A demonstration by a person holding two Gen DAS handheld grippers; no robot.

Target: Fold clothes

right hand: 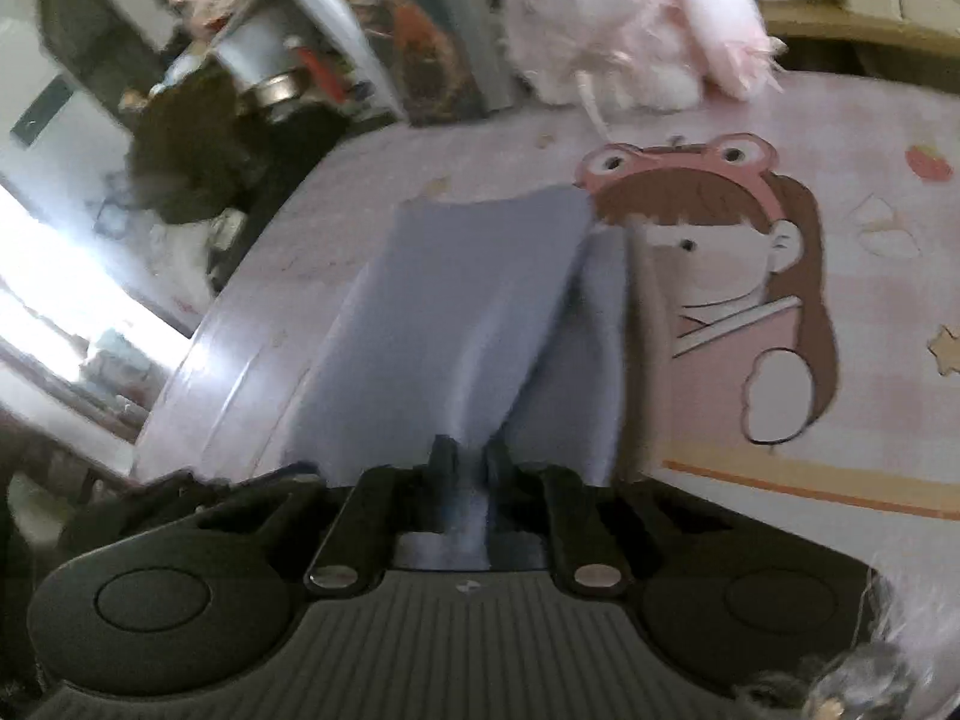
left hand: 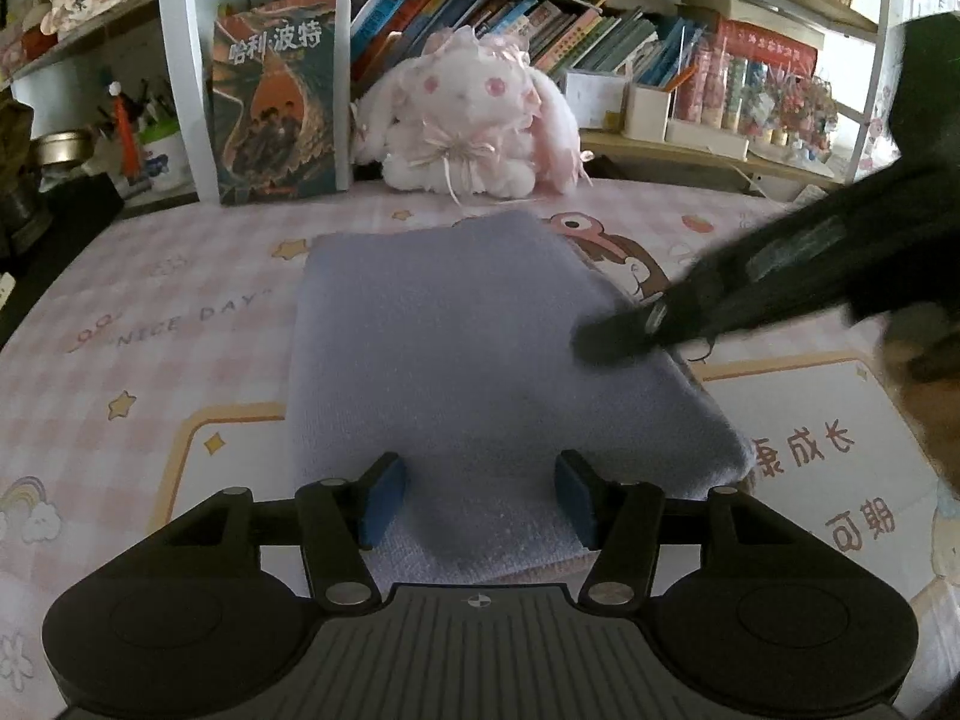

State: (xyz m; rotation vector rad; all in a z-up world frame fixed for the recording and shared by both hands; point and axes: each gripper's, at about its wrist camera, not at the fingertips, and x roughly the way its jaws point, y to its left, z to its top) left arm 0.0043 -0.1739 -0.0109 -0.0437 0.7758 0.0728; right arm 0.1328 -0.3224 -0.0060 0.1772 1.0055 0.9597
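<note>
A folded lavender-blue cloth [left hand: 444, 348] lies on the pink checked table mat [left hand: 180, 312]. In the left wrist view my left gripper [left hand: 480, 495] stands open over the cloth's near edge. Its blue pads [left hand: 384, 498] are well apart and do not press on the fabric. My right gripper [left hand: 606, 342] reaches in from the right onto the cloth's right edge, blurred. In the right wrist view the right gripper [right hand: 471, 456] is shut on a pinch of the cloth [right hand: 468, 300]. The fabric rises as a ridge from the table into the jaws.
A white and pink plush rabbit [left hand: 474, 120] sits at the back of the table, beside an upright book [left hand: 276, 102]. Shelves of books [left hand: 540, 18] run behind them. The table's left edge [right hand: 198, 360] drops off toward clutter. A cartoon girl print [right hand: 720, 276] lies right of the cloth.
</note>
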